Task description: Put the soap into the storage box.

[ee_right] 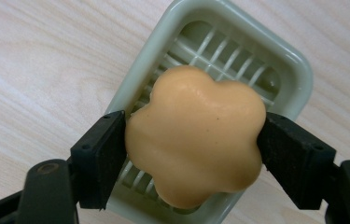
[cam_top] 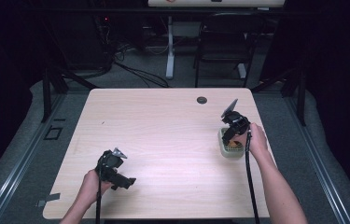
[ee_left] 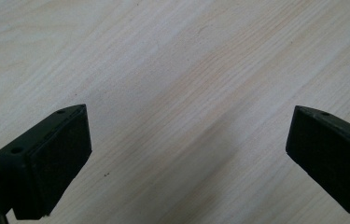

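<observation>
The light wooden table [cam_top: 163, 135] takes most of the scene, with a small dark round hole [cam_top: 202, 100] near its far edge. At the right side of the table stands a pale green soap dish [ee_right: 275, 51] with a slatted bottom. The right gripper [ee_right: 193, 144] is over this dish, and its jaws are closed against both sides of a flower-shaped orange soap [ee_right: 196, 135], which sits just above the slats. At the near left, the left gripper [ee_left: 189, 144] hangs over bare wood; its jaws are wide apart and hold nothing.
</observation>
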Tool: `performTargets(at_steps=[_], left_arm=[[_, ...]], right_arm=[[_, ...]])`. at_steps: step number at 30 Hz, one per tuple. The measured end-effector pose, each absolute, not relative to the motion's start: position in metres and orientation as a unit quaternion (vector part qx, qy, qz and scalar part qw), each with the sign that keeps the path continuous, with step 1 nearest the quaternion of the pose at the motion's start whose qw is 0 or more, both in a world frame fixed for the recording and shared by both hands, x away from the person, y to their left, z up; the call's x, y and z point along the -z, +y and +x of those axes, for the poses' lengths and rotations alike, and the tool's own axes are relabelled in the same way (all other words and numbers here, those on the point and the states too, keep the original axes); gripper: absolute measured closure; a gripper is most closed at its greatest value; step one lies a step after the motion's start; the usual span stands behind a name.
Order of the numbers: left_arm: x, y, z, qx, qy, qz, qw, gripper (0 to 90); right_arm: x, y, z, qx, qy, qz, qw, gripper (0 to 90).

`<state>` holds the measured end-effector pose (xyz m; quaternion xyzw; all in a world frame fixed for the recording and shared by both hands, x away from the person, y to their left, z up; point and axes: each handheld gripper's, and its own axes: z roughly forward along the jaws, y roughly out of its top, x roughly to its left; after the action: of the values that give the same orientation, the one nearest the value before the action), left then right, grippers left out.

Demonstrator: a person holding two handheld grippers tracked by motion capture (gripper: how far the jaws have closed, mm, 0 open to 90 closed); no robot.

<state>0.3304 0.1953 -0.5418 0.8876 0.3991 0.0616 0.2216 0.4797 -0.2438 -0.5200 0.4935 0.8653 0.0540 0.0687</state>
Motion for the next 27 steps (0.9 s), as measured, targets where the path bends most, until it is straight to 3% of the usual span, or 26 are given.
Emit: performTargets(at_steps=[27], left_arm=[[0.542, 0.195, 0.330, -0.062, 0.398, 0.888, 0.221, 0.1]], right_arm=[[0.483, -0.250, 0.449, -0.104, 0.863, 0.490, 0.068, 5.6]])
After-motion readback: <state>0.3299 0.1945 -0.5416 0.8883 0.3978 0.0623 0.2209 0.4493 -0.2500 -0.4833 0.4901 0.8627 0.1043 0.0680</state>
